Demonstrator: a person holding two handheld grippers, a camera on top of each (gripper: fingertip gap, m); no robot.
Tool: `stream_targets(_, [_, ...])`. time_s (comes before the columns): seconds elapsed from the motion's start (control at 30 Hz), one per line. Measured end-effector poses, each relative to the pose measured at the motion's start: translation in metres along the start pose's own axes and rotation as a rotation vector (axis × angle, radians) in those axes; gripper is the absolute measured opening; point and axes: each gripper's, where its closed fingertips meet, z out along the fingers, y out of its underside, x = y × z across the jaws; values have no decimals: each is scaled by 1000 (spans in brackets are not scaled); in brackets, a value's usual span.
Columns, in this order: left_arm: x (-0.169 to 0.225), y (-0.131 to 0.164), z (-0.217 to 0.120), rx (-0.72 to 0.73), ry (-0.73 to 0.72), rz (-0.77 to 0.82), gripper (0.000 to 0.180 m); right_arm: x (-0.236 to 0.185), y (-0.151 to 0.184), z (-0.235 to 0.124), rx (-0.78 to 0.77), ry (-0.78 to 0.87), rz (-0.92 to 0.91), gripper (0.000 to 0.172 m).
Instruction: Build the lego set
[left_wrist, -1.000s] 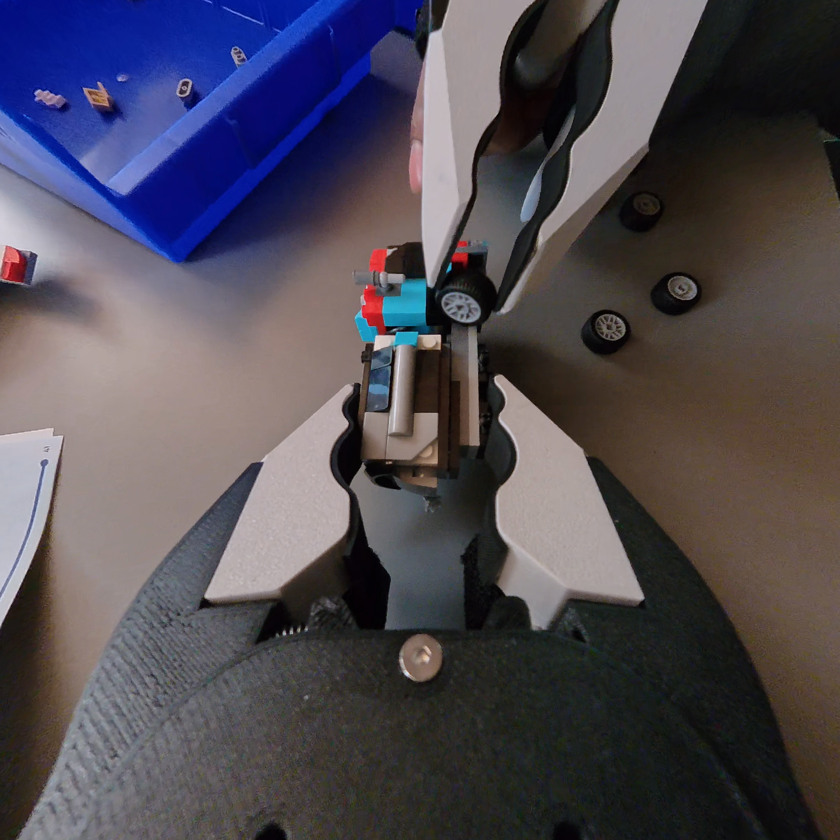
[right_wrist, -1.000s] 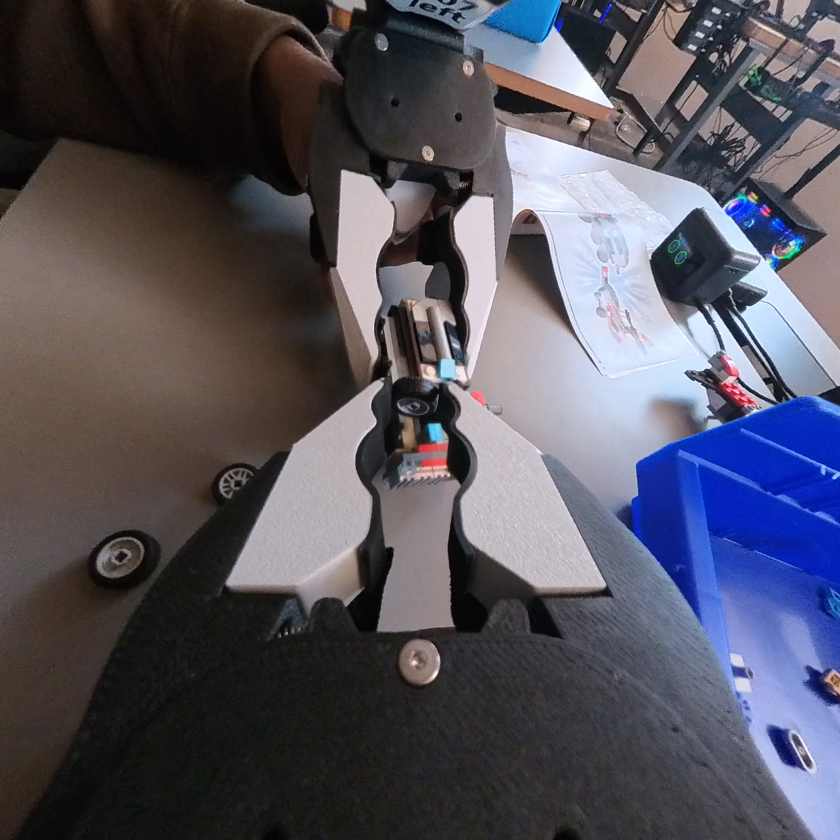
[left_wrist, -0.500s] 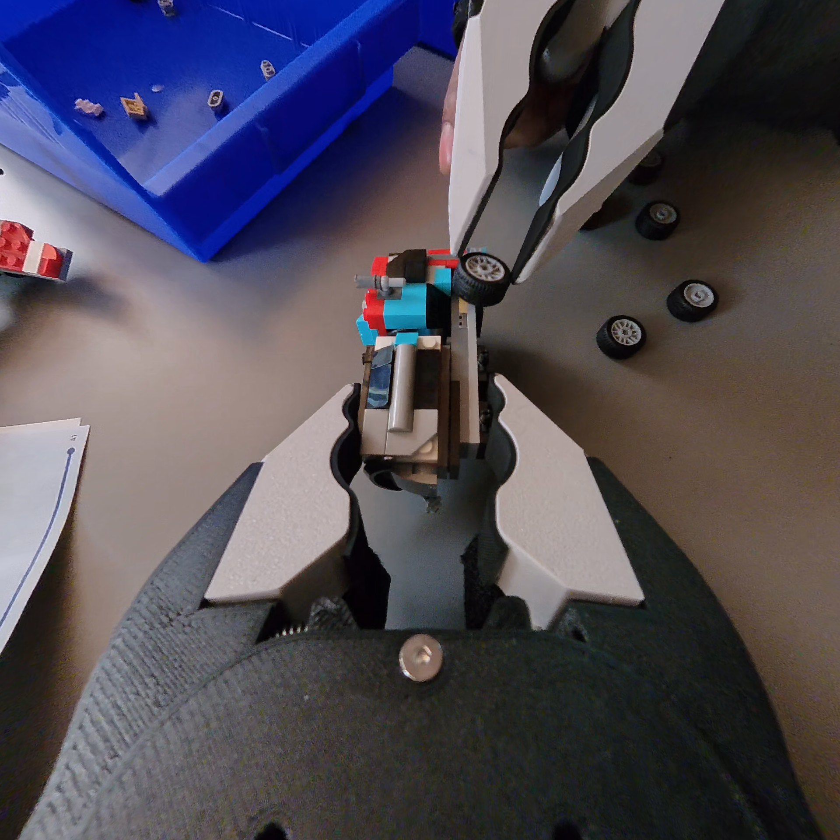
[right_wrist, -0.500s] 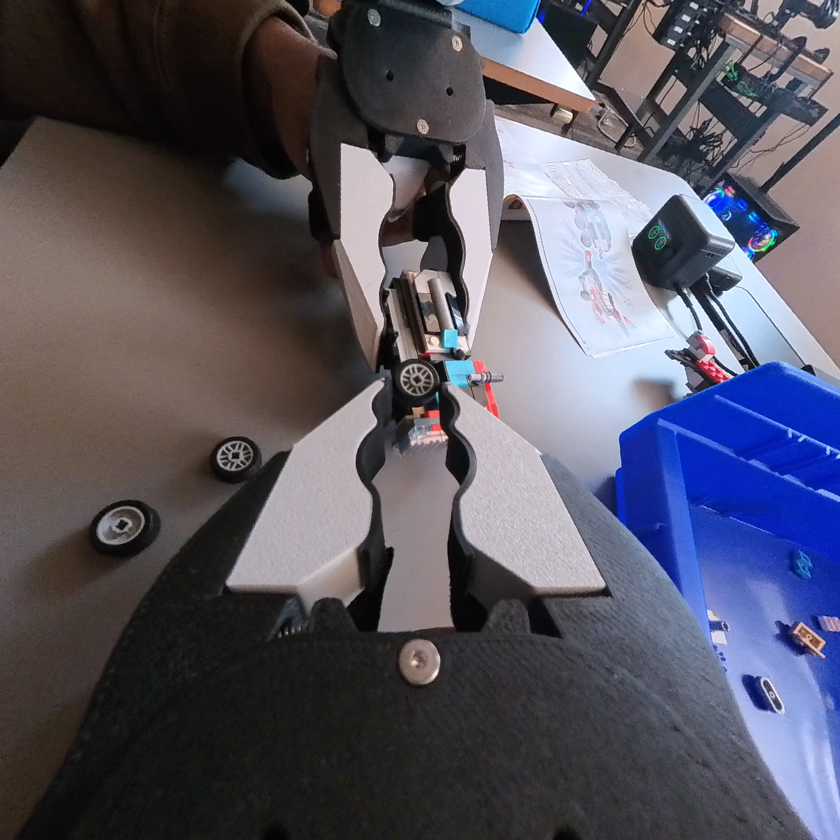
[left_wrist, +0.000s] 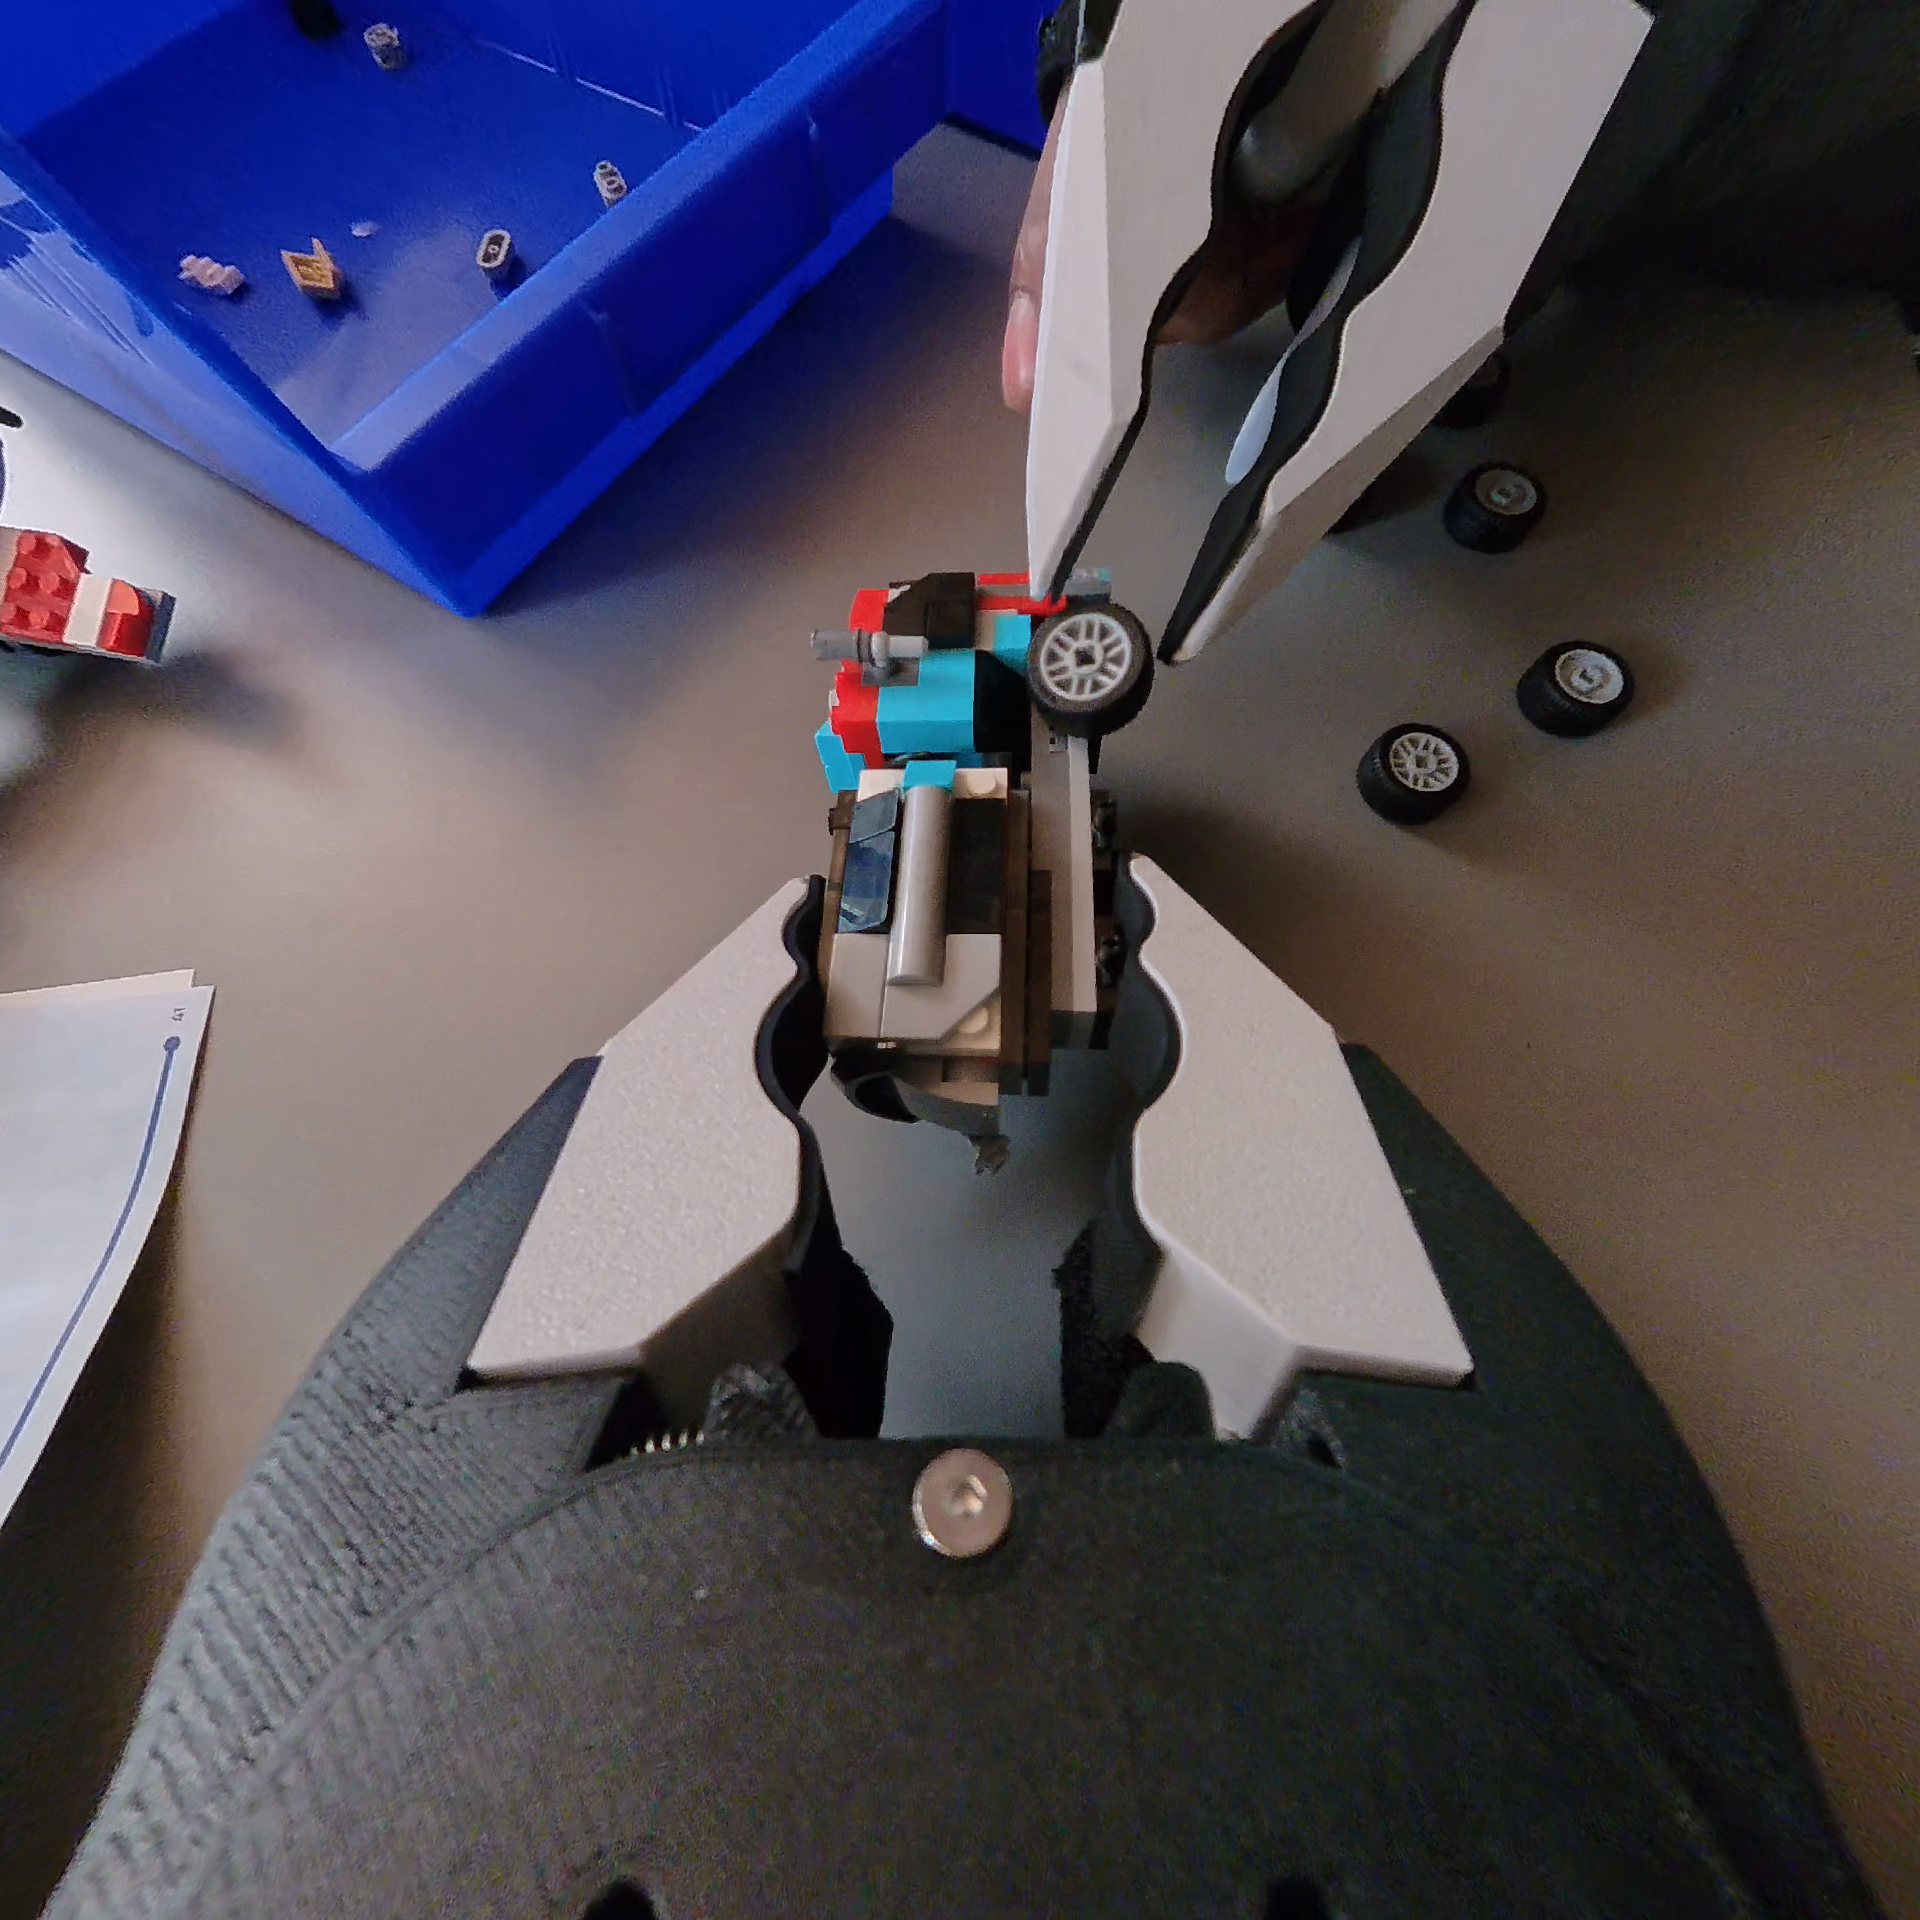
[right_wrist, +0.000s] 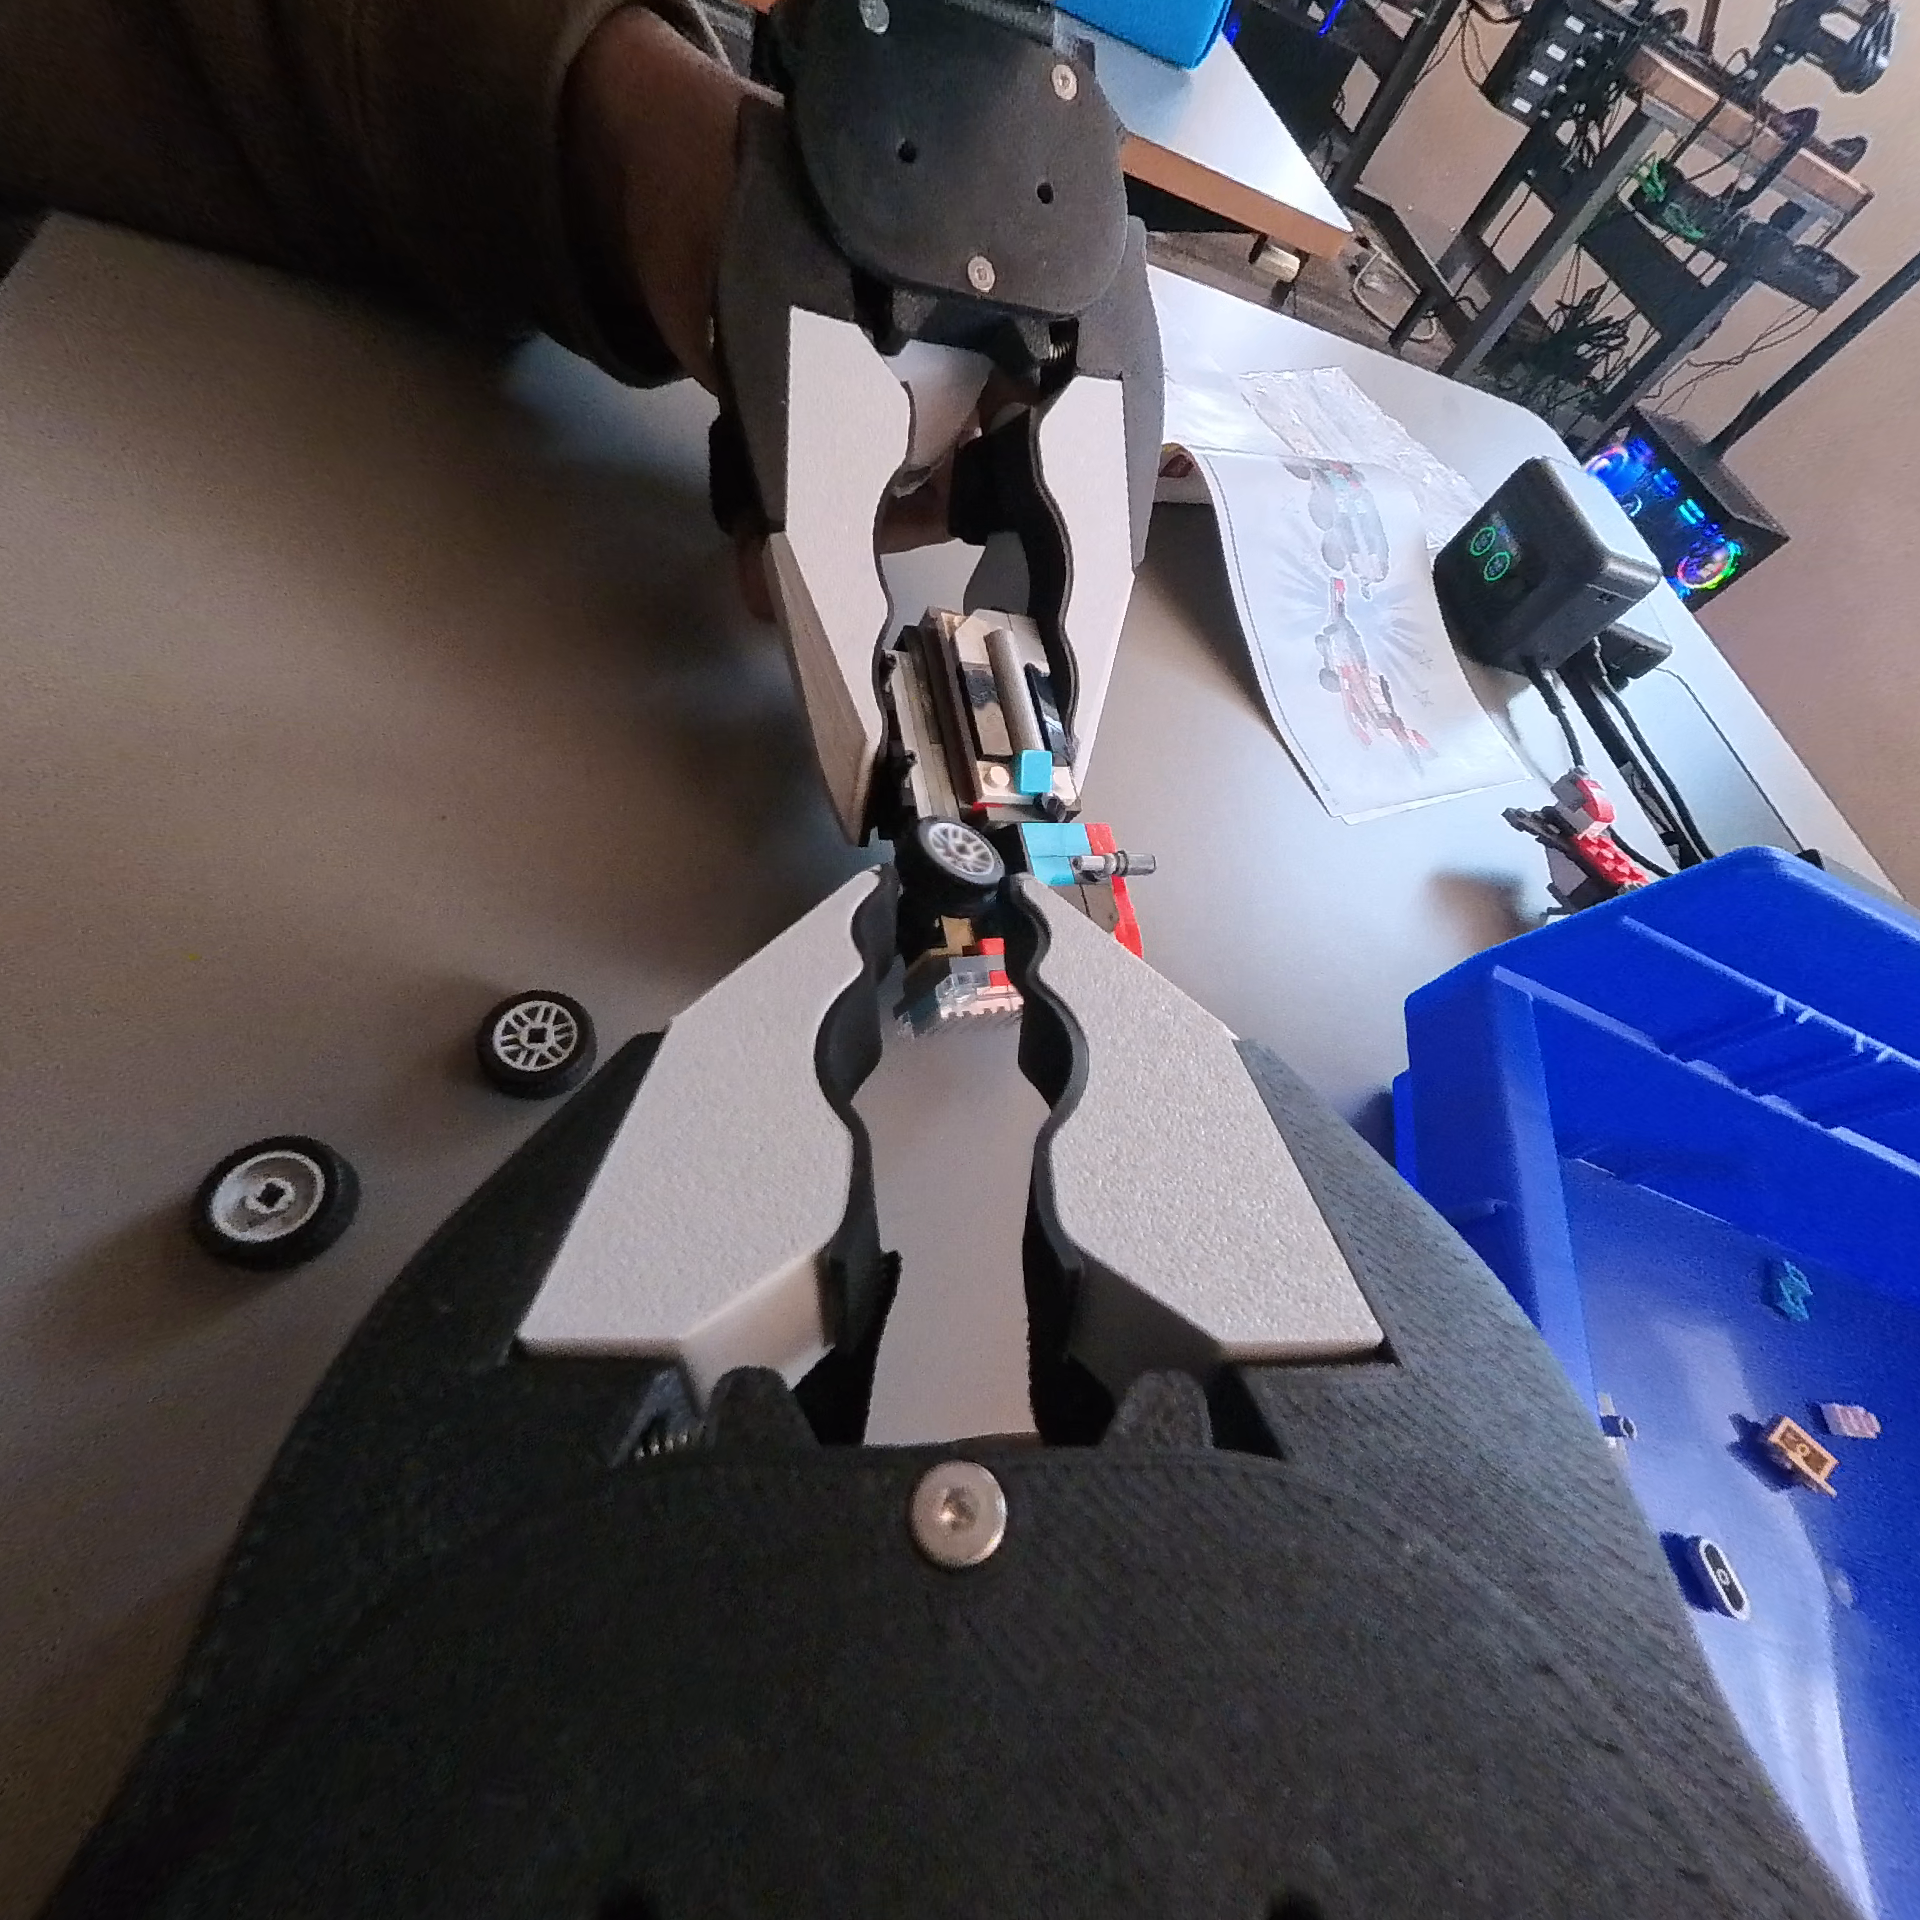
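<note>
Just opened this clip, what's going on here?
A person holds a claw in each hand over a grey table. The left claw grips a brick-built toy car by its sides. The right claw holds a small black wheel against the car's side. Three loose wheels lie nearby, a blue bin beyond.

Each camera sits just behind its own gripper's fingers, looking forward and down at the grey desk from close range. The two views face each other. Both take in the brick-built toy vehicle between them, the loose wheels and the blue bin.
</note>
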Motion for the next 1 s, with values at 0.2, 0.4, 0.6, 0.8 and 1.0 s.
stream_targets(0.2, [0,1,1,-6,-5,7,56,0,-4,-1,21,2,11,26])
stream_targets(0.4, [1,0,2,-5,-8,17,56,-3,-6,6,16,-4,39,26])
stream_targets(0.6, [0,-1,1,3,-11,20,56,-3,-3,7,-5,12,16,18])
stream_targets(0.8, [-2,0,1,8,-17,14,56,-1,-2,1,-6,30,-8,18])
stream_targets(1.0, [-3,-1,1,17,-18,8,56,0,0,0,-10,47,-29,18])
